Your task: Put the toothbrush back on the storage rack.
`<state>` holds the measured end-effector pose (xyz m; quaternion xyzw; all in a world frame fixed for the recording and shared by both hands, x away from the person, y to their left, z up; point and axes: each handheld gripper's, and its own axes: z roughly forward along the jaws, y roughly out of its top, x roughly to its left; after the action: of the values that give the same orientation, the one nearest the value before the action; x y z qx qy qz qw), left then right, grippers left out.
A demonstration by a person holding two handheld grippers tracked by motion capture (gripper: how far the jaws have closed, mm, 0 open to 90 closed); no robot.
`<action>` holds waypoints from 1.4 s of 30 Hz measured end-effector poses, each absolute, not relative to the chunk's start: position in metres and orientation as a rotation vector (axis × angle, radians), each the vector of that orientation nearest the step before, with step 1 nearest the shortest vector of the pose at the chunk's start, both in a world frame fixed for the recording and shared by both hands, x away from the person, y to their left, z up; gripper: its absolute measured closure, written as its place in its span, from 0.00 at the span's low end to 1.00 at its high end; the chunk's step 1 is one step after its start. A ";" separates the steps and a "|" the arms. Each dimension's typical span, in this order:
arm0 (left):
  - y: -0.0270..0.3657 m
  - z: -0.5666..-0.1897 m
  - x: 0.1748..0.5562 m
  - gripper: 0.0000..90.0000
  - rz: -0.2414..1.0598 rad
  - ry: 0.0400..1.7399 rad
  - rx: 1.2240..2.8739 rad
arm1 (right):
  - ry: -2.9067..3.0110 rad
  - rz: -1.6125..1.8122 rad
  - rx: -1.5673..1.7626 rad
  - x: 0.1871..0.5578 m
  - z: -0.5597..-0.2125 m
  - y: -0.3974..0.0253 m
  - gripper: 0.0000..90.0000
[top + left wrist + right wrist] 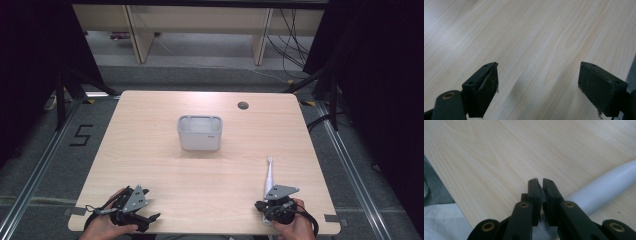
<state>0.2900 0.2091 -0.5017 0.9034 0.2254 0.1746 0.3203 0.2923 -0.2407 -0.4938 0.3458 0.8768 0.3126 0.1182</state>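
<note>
White and long, the toothbrush (269, 172) lies on my desk (150, 150) near the front right corner, and its near end sits right under my right claw (270, 205). That claw is pinched nearly closed beside the handle (604, 187), and I cannot tell if it grips anything. My left claw (539, 87) is spread wide over bare wood at the front left, and the grey tub (199, 132) stands well apart in the middle.

Your right gripper (270, 204) sits over the toothbrush's (268, 176) near end; the holder (200, 133) stands well beyond its fingers.
</note>
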 end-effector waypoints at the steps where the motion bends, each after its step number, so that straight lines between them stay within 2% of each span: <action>1: 0.209 -0.502 0.290 0.18 0.459 0.592 2.374 | 2.565 0.914 1.012 0.292 -0.494 -0.241 0.95; 42: 0.209 -0.502 0.291 0.18 0.472 0.590 2.387 | 2.569 0.797 1.114 0.290 -0.489 -0.276 0.94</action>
<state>0.2909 0.2094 -0.5022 0.9052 0.2240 0.1790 0.3137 0.2898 -0.2761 -0.4886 0.3800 0.8766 0.2720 0.1147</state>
